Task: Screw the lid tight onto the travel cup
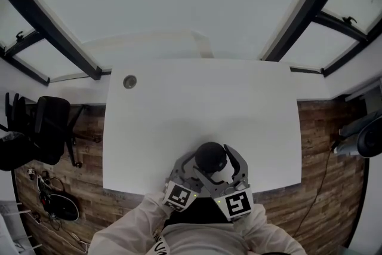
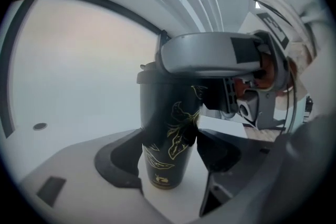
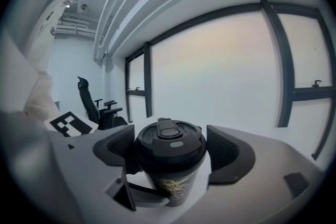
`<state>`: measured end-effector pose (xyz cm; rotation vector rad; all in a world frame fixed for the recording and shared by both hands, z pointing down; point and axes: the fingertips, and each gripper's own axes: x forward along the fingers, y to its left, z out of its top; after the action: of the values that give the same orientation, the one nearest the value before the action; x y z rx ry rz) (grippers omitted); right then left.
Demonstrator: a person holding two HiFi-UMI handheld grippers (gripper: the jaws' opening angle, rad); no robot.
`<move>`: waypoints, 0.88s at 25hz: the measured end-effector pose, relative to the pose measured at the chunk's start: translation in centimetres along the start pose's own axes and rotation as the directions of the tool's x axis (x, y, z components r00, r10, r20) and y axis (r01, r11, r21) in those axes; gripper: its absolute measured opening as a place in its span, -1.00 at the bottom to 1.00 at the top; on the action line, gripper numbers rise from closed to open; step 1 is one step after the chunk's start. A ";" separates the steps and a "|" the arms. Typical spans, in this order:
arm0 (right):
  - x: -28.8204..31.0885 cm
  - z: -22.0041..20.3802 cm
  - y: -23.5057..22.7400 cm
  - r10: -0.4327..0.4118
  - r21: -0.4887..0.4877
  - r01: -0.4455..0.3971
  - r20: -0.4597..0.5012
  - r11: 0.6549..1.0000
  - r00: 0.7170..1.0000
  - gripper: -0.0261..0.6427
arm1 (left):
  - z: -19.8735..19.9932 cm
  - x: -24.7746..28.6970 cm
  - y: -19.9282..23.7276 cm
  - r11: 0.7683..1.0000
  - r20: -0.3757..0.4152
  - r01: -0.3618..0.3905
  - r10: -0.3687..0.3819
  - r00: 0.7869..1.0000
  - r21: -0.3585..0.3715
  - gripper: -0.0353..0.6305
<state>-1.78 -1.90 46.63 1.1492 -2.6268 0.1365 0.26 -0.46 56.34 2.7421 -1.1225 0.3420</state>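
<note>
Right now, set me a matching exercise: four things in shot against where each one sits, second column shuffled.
Things:
1. travel cup
2. lid
3. office chair
4. cable grommet

Places:
A. on the wooden floor, left of the table in the head view
B. on top of the cup, between the right gripper jaws
C. near the table's far left corner
D. upright on the table, between the left gripper jaws

Pairs: 1-D, 2-B, 3-A, 4-C

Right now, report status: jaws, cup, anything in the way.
Left gripper: jaws clamped on travel cup. Right gripper: jaws on lid, seated atop cup. No obstruction on table.
</note>
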 end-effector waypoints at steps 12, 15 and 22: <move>-0.3 0.3 -1.5 -0.229 0.156 0.222 0.026 0.962 0.973 0.39 | 0.4 0.5 -0.2 0.997 0.010 -0.066 0.066 0.998 -0.040 0.08; -0.8 1.6 -1.0 -0.089 0.203 0.071 0.082 0.977 0.993 0.40 | 0.5 0.3 0.1 0.999 0.008 -0.005 0.005 1.000 -0.036 0.08; -1.5 1.6 -0.6 0.442 -0.027 -0.442 0.029 0.897 0.896 0.40 | 0.6 0.6 0.5 0.977 -0.014 0.211 -0.211 0.977 0.012 0.08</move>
<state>-0.68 -1.55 44.71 0.5293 -2.8683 0.1793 0.43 -1.38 55.95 2.8321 -0.8174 0.3386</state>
